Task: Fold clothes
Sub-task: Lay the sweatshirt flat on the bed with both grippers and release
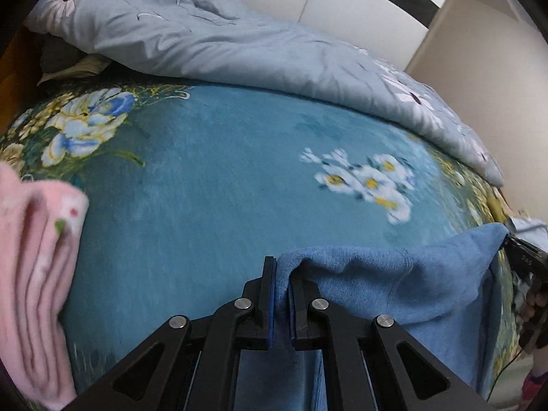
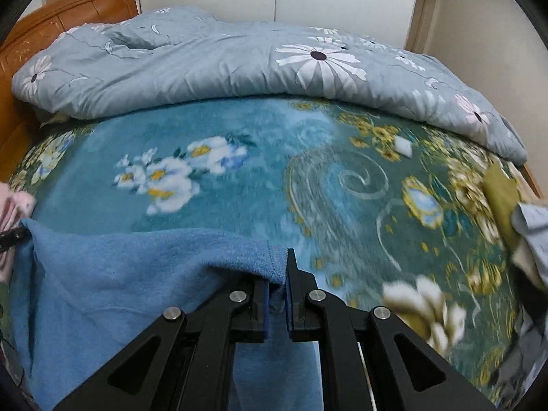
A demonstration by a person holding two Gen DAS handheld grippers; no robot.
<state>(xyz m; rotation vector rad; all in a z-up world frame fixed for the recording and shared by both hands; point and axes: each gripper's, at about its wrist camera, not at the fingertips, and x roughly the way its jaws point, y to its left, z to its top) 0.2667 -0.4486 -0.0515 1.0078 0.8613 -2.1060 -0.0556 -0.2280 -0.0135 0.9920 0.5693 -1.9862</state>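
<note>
Blue fleece cloth [image 1: 394, 281] hangs stretched at the frame's bottom edge, its long edge running sideways between left gripper [image 1: 282, 294] and right gripper [image 2: 277, 291], each pinching one corner above the bed [image 2: 239, 198].

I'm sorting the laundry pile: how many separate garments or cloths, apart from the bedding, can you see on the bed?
2 clearly. A blue fleece garment hangs stretched between the left hand-held gripper and the right hand-held gripper. A pink folded cloth lies at the bed's left edge. Blurred items at the right edge may be more.
</note>
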